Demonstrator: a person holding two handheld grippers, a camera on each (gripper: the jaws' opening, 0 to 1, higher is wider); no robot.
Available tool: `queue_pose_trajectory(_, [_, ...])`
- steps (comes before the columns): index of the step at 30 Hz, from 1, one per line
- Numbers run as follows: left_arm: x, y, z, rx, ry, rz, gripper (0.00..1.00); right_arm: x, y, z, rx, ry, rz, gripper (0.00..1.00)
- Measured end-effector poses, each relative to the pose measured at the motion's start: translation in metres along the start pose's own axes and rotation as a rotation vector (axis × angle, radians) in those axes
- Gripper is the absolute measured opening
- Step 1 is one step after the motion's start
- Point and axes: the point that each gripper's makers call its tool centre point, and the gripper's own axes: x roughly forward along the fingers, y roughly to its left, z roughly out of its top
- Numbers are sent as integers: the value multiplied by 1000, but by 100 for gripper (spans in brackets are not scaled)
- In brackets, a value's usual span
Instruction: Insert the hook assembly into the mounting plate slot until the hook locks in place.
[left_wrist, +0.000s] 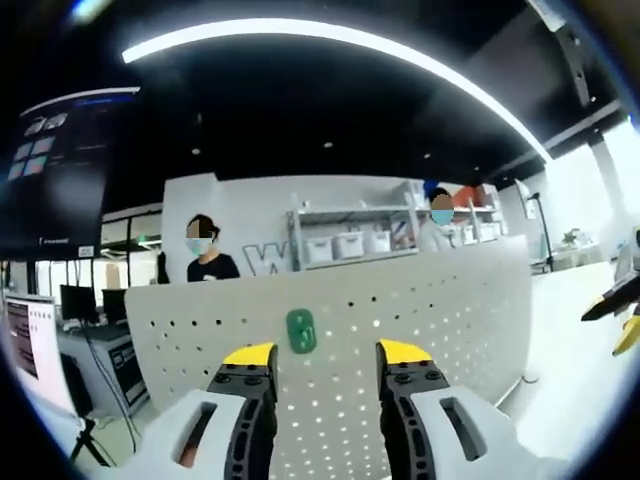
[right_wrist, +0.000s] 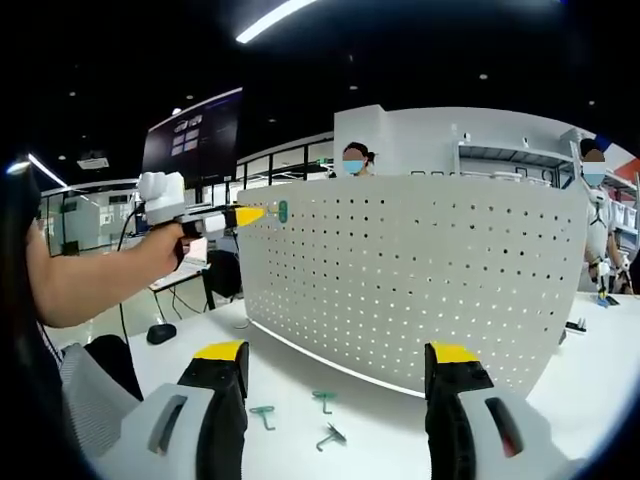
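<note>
I am holding my left gripper (left_wrist: 326, 362) spread and empty just before the pegboard (right_wrist: 420, 270), facing the green hook (left_wrist: 300, 330) seated on it. My right gripper (right_wrist: 338, 365) is gaping empty; three spare hooks (right_wrist: 298, 412) are lying at the pegboard's foot.

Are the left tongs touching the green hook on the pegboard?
Cannot tell. In the right gripper view the left tongs reach the green hook on the pegboard, but contact is too small to resolve.

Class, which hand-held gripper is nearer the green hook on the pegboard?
Left. The left hand-held gripper sits right at the green hook; the right hand-held gripper hangs back, low over the table.
</note>
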Motion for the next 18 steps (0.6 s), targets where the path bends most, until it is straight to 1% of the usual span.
queue_pose_trajectory(9, [-22, -8, -5, -2, 11, -11, 41, -5, -3, 0, 0, -4, -10, 70])
queue_pose_trajectory(18, [-44, -14, -4, -9, 14, -23, 41, -6, -6, -3, 1, 3, -12, 69])
